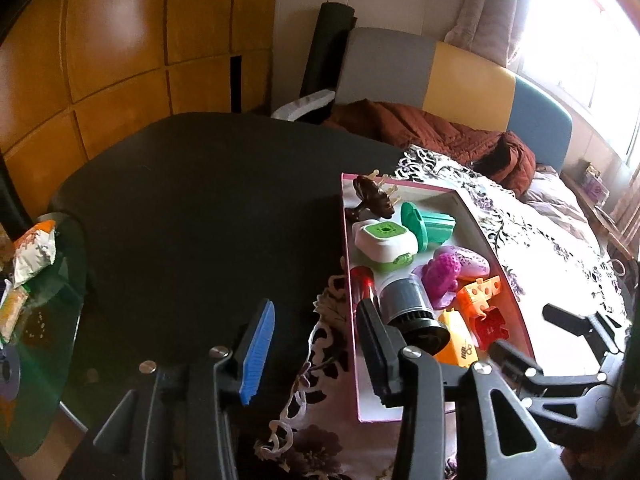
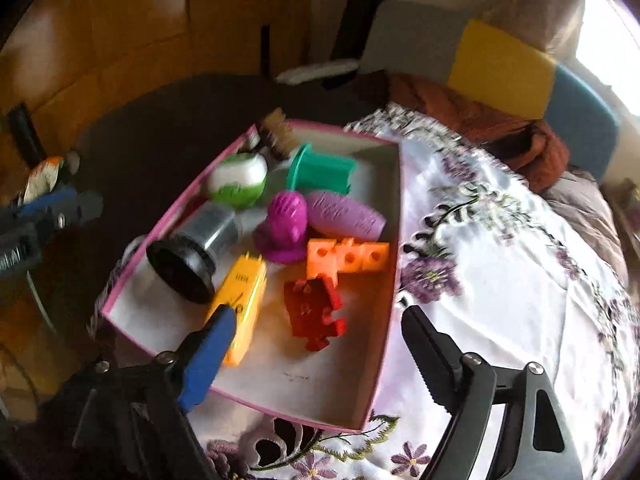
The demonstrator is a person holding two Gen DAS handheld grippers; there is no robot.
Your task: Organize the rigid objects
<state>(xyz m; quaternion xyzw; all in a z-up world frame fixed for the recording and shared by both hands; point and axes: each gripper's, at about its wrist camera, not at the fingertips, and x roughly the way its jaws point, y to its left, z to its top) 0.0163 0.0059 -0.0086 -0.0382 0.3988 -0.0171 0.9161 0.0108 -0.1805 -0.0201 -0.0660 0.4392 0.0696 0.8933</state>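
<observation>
The toys lie in the pink box [image 2: 394, 216] on the flowery cloth [image 2: 500, 280]: a red puzzle piece [image 2: 314, 312], an orange block [image 2: 346, 258], a yellow block [image 2: 240, 300], a purple toy [image 2: 286, 220]. The right gripper [image 2: 316, 344] hangs over the box, jaws wide apart, holding nothing. The left gripper [image 1: 316, 344] sits at the box's edge, jaws apart, empty too.

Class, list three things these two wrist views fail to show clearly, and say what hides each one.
- Red tube: left wrist view, lower end behind the black finger.
- Yellow block: right wrist view, print motion-blurred, blue pad overlaps it.
- Brown clip: right wrist view, blurred; shape unclear.
</observation>
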